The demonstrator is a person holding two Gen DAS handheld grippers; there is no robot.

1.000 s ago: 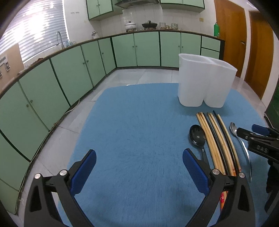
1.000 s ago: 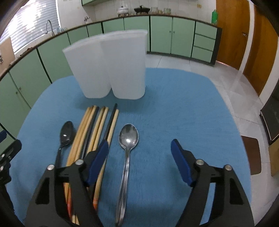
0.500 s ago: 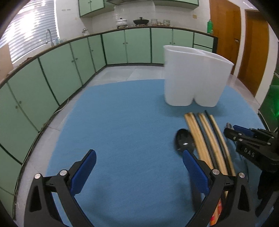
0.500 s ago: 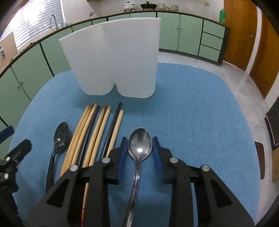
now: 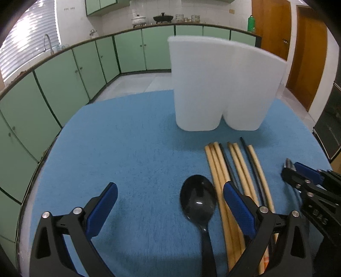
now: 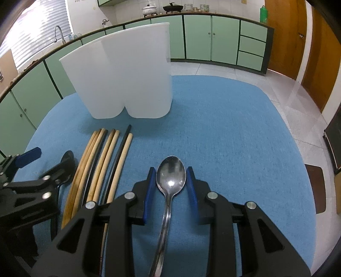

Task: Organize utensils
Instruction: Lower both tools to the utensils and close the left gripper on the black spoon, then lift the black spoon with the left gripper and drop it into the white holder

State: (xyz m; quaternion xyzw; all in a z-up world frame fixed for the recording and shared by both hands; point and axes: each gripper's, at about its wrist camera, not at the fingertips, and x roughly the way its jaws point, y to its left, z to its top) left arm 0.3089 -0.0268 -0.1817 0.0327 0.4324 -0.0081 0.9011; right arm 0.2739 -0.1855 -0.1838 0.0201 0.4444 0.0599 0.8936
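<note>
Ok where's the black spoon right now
In the left wrist view the black spoon lies flat on the blue mat, just left of the row of chopsticks, between the fingers of the open left gripper.

Green cabinets (image 5: 130, 53) line the curved kitchen wall behind a blue cloth (image 5: 127, 149) covering the desk. A white pot (image 6: 149, 9) and a black pan (image 6: 173, 8) sit on the stove, a green bottle (image 6: 263, 13) nearby (beside wooden doors (image 6: 319, 49)), a tap (image 5: 48, 42) under window blinds (image 5: 27, 42).
</note>
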